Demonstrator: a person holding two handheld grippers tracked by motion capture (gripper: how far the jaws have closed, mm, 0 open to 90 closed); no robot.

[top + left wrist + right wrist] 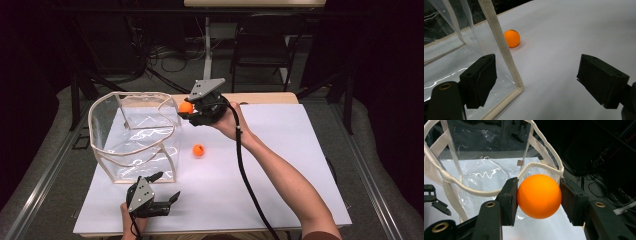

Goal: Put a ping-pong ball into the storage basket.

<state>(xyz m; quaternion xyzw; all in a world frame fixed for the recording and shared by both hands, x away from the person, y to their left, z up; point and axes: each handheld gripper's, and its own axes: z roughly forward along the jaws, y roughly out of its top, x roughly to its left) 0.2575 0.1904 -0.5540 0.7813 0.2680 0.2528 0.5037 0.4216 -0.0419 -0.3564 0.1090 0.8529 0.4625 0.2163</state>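
At the clear bag's (135, 135) far rim, the right gripper (186, 111) pinches an orange ball (185, 107) between both jaws, above the white table (280, 165). A second ball (198, 149) lies beside the bag (left gripper (167, 188) spread wide, empty, near its corner).

A white table (280, 165), with a dark chair (260, 42) behind it.

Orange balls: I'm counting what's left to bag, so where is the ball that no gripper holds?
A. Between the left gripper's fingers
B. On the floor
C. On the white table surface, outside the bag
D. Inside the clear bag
C: the loose orange ball lies on the white table surface beside the clear bag, while the right gripper clamps the other ball.
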